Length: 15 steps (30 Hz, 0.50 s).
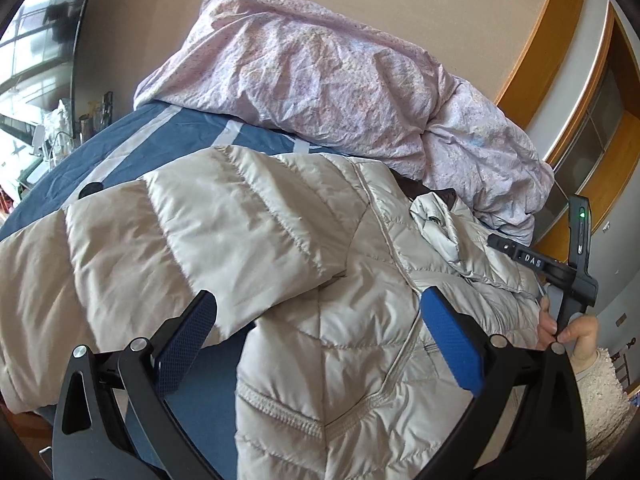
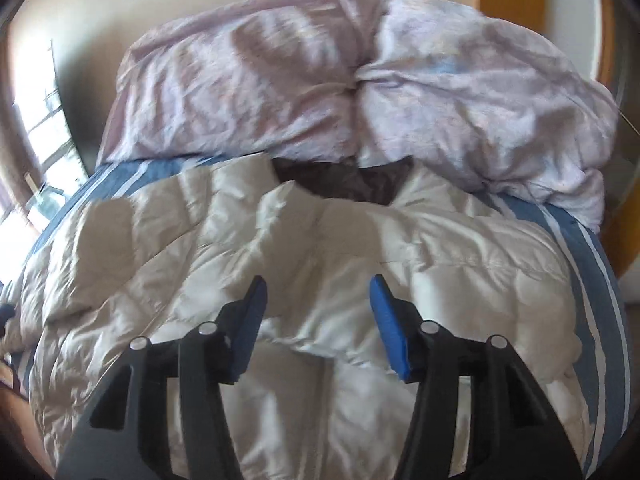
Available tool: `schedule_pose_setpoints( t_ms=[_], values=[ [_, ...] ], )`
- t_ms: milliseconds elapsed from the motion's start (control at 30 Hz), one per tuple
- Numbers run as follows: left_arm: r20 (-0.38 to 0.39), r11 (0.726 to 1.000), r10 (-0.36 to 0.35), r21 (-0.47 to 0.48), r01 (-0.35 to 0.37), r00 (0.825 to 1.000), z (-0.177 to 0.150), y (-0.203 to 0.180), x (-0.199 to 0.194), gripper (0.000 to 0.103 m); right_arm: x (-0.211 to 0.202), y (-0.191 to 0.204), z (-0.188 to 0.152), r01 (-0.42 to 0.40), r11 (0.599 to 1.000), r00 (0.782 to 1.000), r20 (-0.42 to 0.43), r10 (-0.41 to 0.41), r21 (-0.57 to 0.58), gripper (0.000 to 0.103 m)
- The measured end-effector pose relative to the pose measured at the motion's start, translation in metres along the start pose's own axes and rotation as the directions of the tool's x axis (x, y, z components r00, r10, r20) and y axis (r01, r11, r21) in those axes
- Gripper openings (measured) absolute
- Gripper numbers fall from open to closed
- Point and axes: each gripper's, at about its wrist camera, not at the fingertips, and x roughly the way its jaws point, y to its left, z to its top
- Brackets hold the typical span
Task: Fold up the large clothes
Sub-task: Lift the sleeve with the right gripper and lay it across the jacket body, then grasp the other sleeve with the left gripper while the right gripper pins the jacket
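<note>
Now hovering both hand-held grippers, left [image 1: 318, 310] and right [image 2: 318, 296], spread wide, empty, over the puffer jacket [image 1: 248, 216] mid-bed [image 1: 132, 152], next pinching its folded sleeve.

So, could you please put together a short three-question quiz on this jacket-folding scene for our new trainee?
1. True or false: the left gripper is shut on the puffer jacket.
2. What lies heaped behind the jacket? A) a pink duvet B) a stack of towels C) a suitcase
3. Fill in: the jacket lies on a ___ bed cover with pale stripes.

Key
1. False: both it and the right gripper are open, holding nothing.
2. A, the pink duvet.
3. Blue, the bed cover.
</note>
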Motion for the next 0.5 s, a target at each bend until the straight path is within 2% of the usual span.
schedule_pose_setpoints(
  t_ms=[100, 167, 267, 367, 500],
  values=[
    [0.02, 0.999, 0.032, -0.043, -0.031, 0.999, -0.008, 0.017, -0.014, 0.102, 0.019, -0.039, 0.007, 0.093, 0.989, 0.995, -0.046, -0.088, 0.117, 0.037],
    [0.045, 0.995, 0.063, -0.074, -0.06, 0.997, -0.013, 0.028, -0.024, 0.102, 0.033, -0.054, 0.005, 0.142, 0.98, 0.988, -0.073, -0.133, 0.137, 0.036],
    [0.072, 0.985, 0.137, -0.115, -0.129, 0.988, -0.02, 0.044, -0.035, 0.102, 0.054, -0.06, -0.003, 0.148, 0.978, 0.983, -0.127, -0.13, 0.147, 0.039],
    [0.069, 0.971, 0.196, -0.149, -0.184, 0.978, -0.027, 0.058, -0.039, 0.102, 0.078, -0.046, -0.016, 0.208, 0.975, 0.966, -0.173, -0.193, 0.073, 0.04],
    [0.05, 0.948, 0.192, -0.267, -0.173, 0.98, -0.04, 0.082, -0.044, 0.102, 0.087, -0.027, -0.023, 0.288, 0.957, 0.944, -0.164, -0.287, -0.02, 0.04]
  ],
)
